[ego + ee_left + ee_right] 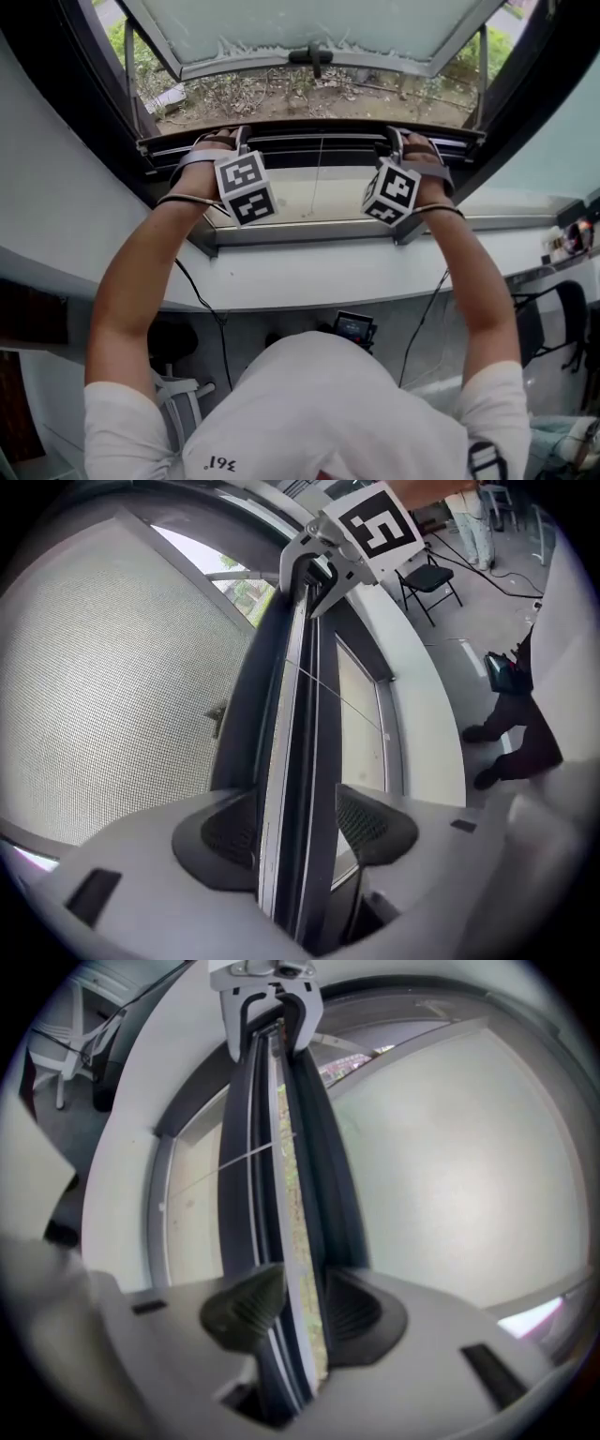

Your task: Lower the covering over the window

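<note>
"What lay beyond the room?"
"An open window [309,28], plants outside, and a white sill [309,272] nearer."
"And the covering?"
"Its dark bottom bar [319,148] ran left to right beyond the sill. The left gripper [295,832] and right gripper [298,1312] each had their fingers clamped on it."

The covering is a fine grey mesh screen [103,686] ending in a dark bottom rail [319,148]. The rail lies level, low in the window opening, and spans from one side frame to the other. It is clamped at two places, well apart, by the left gripper [295,829] and the right gripper [292,1312], and beyond the mesh the window sash [309,28] stands tilted open outward.
</note>
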The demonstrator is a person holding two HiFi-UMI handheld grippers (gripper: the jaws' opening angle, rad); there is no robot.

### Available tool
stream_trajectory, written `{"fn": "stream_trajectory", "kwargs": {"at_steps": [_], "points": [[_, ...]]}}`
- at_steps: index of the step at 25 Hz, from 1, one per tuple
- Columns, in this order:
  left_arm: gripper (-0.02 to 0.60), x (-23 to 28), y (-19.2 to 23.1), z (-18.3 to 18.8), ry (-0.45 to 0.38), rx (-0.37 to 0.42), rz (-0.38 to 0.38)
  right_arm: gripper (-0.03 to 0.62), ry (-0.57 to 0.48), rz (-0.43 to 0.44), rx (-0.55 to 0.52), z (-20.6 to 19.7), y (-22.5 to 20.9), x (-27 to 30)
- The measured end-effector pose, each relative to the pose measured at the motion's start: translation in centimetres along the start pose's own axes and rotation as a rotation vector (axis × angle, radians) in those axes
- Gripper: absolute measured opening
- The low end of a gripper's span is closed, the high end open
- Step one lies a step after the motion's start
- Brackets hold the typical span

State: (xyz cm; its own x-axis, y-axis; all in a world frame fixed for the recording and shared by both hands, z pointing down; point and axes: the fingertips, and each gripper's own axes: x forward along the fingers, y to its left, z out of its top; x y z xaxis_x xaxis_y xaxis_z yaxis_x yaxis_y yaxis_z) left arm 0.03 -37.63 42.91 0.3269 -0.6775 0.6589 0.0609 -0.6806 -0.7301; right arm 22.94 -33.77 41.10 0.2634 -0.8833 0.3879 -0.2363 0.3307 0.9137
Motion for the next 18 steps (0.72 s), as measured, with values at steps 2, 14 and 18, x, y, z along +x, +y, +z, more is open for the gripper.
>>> {"fn": "stream_trajectory", "kwargs": {"at_steps": [2, 14, 18], "points": [[0.258, 0.1, -0.2, 0.0, 0.004, -0.003, -0.002, 0.144, 0.008, -0.002, -0.004, -0.2, 0.1, 0.1], [0.258, 1.4, -1.6, -0.4, 0.022, -0.011, -0.030, 0.144, 0.026, 0.038, 0.000, -0.4, 2.1, 0.8], [0.258, 1.8, -2.2, -0.6, 0.022, -0.024, -0.037, 0.144, 0.026, 0.051, 0.006, -0.4, 2.8, 1.0]]}}
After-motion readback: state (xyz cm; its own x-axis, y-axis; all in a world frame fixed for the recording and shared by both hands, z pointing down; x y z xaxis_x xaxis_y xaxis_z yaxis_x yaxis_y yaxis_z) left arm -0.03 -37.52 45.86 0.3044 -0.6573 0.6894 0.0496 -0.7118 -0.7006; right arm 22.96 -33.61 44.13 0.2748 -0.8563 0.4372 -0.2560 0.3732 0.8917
